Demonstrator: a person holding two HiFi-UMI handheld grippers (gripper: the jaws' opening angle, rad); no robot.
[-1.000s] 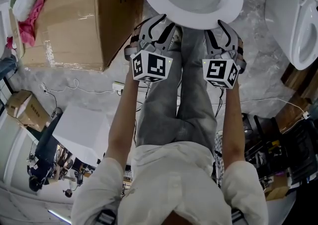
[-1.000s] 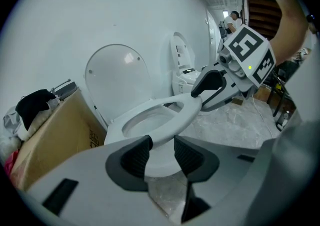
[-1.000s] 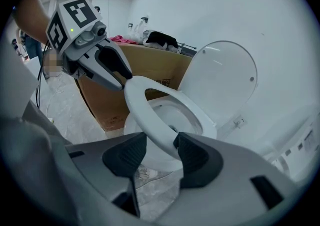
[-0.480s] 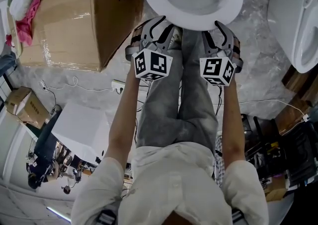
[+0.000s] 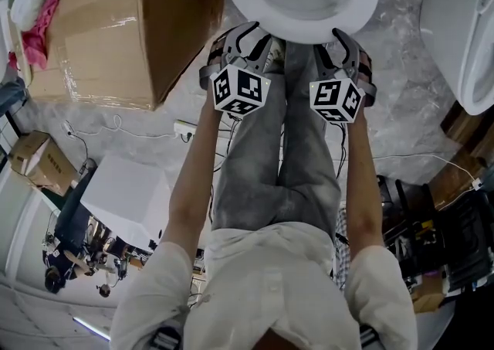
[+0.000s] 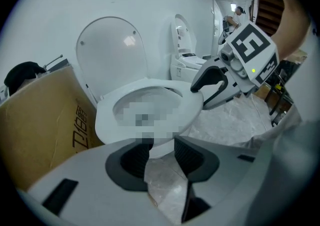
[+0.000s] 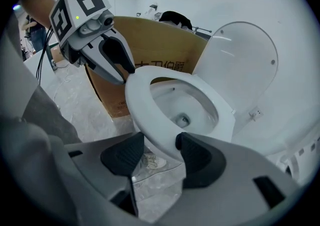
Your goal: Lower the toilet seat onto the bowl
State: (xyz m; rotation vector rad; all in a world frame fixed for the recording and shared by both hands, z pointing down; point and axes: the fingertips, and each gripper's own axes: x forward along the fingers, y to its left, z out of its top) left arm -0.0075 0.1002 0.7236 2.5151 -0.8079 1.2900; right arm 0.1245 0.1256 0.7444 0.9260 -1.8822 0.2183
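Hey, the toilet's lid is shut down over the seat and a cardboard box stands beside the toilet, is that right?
Not quite. The lid is not shut over the seat. It stands raised behind it, as the right gripper view shows. The cardboard box does stand beside the toilet.

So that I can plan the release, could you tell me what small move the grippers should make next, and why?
Probably draw both back off the toilet seat. It appears to lie flat on the bowl. The right gripper has just been opening its jaws, with the seat's front rim between them but unpinched, and the left gripper has its jaws apart too.
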